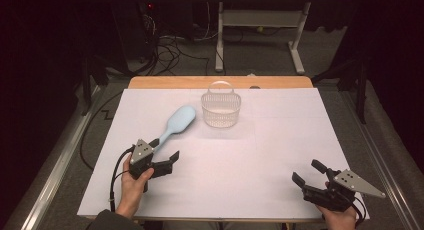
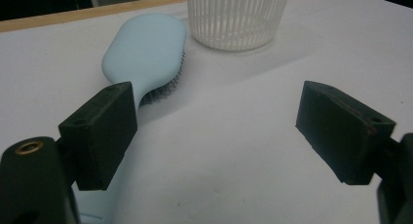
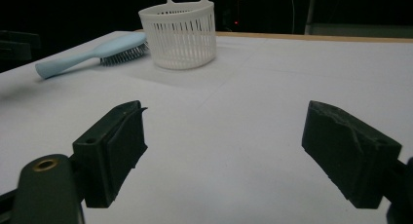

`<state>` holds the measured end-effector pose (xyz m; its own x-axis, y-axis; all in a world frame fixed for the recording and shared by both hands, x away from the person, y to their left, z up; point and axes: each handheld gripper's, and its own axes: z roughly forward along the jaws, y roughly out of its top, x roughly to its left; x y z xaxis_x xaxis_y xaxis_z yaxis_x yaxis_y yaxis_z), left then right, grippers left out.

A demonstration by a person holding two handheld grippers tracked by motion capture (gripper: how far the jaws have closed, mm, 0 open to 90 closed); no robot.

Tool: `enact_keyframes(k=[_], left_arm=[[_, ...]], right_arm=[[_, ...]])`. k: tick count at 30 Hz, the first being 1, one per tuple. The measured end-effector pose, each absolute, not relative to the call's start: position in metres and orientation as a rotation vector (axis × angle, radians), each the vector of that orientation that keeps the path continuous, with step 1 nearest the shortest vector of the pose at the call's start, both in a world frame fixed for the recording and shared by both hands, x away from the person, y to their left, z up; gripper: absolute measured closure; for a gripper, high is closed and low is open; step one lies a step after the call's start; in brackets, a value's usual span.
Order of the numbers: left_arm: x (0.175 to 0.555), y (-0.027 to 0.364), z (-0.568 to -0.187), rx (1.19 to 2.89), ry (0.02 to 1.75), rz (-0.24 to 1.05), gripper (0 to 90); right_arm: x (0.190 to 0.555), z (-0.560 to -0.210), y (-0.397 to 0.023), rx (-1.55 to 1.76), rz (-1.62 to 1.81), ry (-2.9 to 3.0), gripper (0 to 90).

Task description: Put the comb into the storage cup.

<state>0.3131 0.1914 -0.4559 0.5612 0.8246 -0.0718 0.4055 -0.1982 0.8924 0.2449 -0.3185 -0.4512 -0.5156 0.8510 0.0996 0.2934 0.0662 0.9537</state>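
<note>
One hairbrush [image 1: 177, 123] (light blue) and one basket [image 1: 221, 109].

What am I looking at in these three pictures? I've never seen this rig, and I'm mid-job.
A person sits at a white table and holds a hand-held gripper in each hand. The high view looks down from above; the other two look along each gripper's own black jaws. On the table lie a blue brush, bristles down, and a white basket beside it. The left gripper is open by the brush handle, gripping nothing. The right gripper is open above bare table. Nothing is held.
</note>
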Motion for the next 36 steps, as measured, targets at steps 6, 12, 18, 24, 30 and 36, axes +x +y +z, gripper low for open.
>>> enact_keyframes(k=[6,12,18,24,30,36], left_arm=[[0.318,0.189,-0.454,1.809,1.017,0.530,16.0],[0.323,0.186,-0.451,1.807,1.016,0.529,16.0],[0.327,0.183,-0.451,1.817,1.031,0.522,15.9],[0.332,0.181,-0.446,1.856,1.038,0.530,15.8],[0.341,0.179,-0.439,1.909,1.051,0.535,16.3],[0.351,0.180,-0.434,1.956,1.076,0.527,16.3]], right_arm=[[0.245,-0.451,-0.319,1.137,1.465,1.854,16.4],[0.244,-0.451,-0.319,1.131,1.461,1.840,16.4],[0.244,-0.451,-0.318,1.130,1.458,1.842,16.4],[0.244,-0.451,-0.318,1.124,1.454,1.843,16.4],[0.244,-0.450,-0.319,1.145,1.476,1.836,16.4],[0.245,-0.450,-0.319,1.146,1.476,1.842,16.5]])
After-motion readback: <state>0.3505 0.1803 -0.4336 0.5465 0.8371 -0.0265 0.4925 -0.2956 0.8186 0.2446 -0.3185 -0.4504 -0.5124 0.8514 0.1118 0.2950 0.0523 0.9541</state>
